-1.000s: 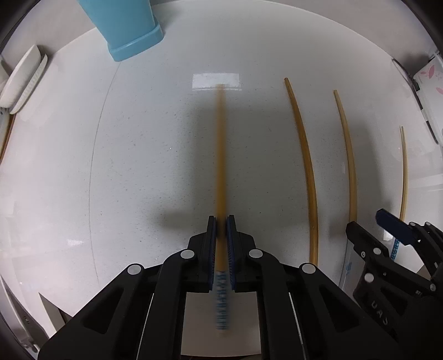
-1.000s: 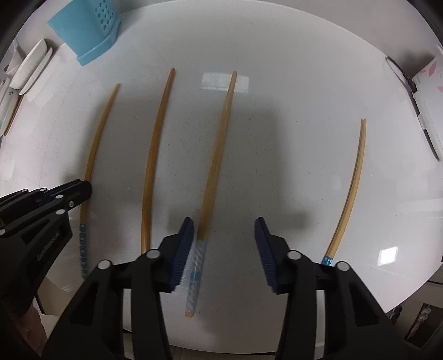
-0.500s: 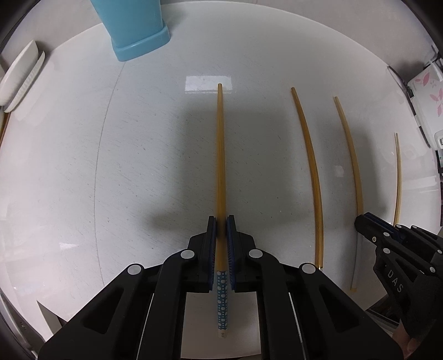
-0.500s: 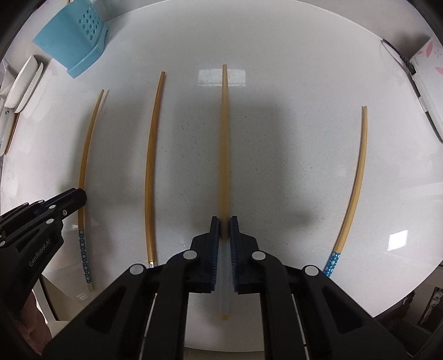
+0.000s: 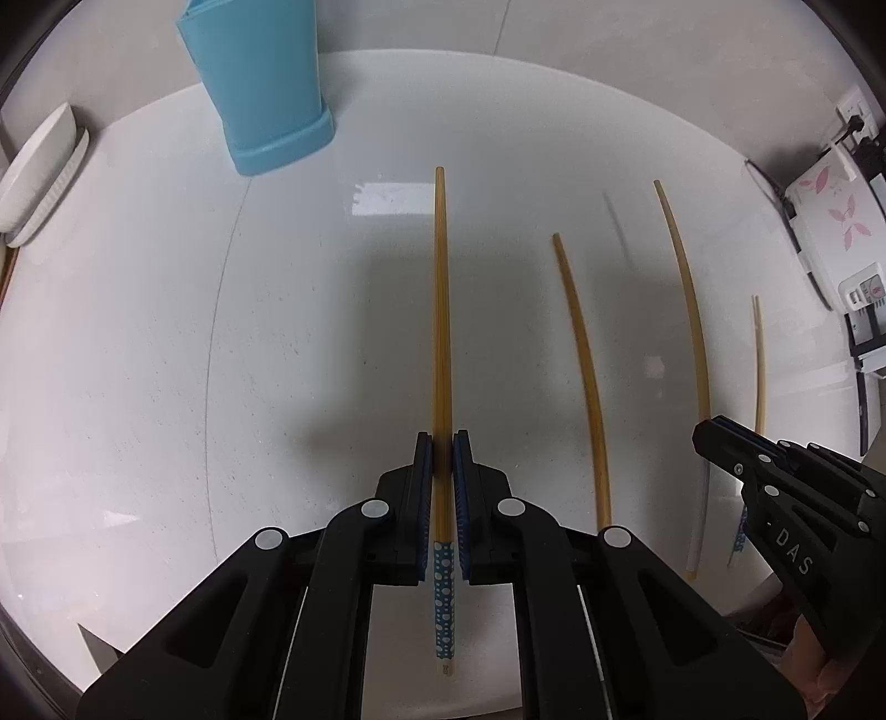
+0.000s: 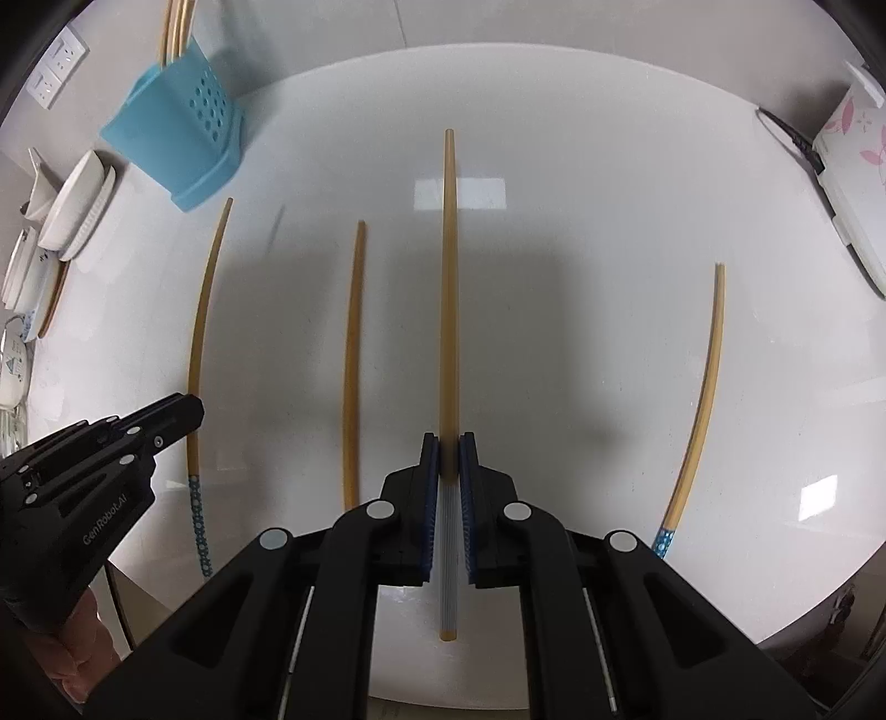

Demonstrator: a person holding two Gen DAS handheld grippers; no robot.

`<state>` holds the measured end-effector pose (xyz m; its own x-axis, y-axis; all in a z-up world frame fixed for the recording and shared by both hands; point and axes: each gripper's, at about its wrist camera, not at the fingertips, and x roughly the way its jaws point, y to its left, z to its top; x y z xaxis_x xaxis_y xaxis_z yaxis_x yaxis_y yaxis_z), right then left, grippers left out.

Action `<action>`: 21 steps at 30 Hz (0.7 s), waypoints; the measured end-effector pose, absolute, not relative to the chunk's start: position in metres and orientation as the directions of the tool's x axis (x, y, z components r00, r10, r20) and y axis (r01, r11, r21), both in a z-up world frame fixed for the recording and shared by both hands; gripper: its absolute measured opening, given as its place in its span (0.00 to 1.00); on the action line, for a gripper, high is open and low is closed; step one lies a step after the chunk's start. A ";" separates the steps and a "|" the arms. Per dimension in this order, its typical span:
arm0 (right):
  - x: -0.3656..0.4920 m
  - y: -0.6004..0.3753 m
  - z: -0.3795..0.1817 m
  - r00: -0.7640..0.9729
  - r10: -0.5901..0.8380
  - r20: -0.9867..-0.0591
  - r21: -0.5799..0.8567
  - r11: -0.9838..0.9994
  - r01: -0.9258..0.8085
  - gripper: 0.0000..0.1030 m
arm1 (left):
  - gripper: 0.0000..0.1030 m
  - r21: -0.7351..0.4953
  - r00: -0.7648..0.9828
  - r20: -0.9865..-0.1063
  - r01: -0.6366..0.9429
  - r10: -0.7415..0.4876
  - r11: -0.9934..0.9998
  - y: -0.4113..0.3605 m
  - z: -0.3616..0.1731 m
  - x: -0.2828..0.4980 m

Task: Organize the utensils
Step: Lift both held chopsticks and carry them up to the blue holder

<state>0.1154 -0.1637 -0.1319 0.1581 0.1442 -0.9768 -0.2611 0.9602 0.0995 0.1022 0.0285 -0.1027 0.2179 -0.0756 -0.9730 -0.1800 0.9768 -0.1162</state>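
The left gripper [image 5: 442, 443] is closed on a chopstick with a blue dotted end [image 5: 441, 332], its pads pinching the shaft just above the dotted part; the stick runs from the jaws straight toward twelve o'clock in the left wrist view, its thin tip ending short of the blue utensil holder [image 5: 260, 83] that stands at eleven o'clock on the white table [image 5: 138, 387]. The right gripper [image 6: 449, 443] is likewise clamped on a chopstick with a pale clear end [image 6: 449, 277], gripping where the amber shaft meets the clear part, and this stick also points to twelve o'clock in the right wrist view. In that view the holder sits at about ten o'clock, with a few chopsticks already standing in it [image 6: 176, 27]. Two more chopsticks lie flat on the table: a plain amber one [image 6: 352, 360] between the two grippers, and one with a blue dotted end [image 6: 699, 404] out at three o'clock of the right gripper, well apart from the rest. The stick held by the left gripper shows at nine o'clock in the right wrist view, passing behind the black fingers there. A stack of white dishes [image 6: 72, 205] sits near the table's edge at nine to ten o'clock, beside the holder. A white box with pink flowers [image 6: 853, 166] rests at two o'clock.
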 end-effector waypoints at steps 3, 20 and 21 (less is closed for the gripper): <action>0.119 -0.163 -0.116 0.184 0.167 -0.969 0.114 0.957 -0.268 0.06 | 0.06 -0.127 0.245 -0.966 -0.178 -0.081 0.976 0.023 -0.093 0.104; 0.151 -0.138 -0.058 0.338 0.283 -0.898 0.179 0.934 -0.309 0.07 | 0.07 -0.202 0.434 -0.892 -0.126 -0.129 0.971 0.036 -0.035 0.110; 0.153 -0.136 -0.056 0.343 0.287 -0.894 0.180 0.933 -0.311 0.07 | 0.07 -0.203 0.440 -0.888 -0.125 -0.129 0.971 0.037 -0.034 0.111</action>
<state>0.1527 -0.1364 -0.0557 0.3429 0.2871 -0.8944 -0.3112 0.9331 0.1802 0.1113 0.0368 -0.0338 0.4404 -0.1290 -0.8885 -0.1249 0.9712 -0.2030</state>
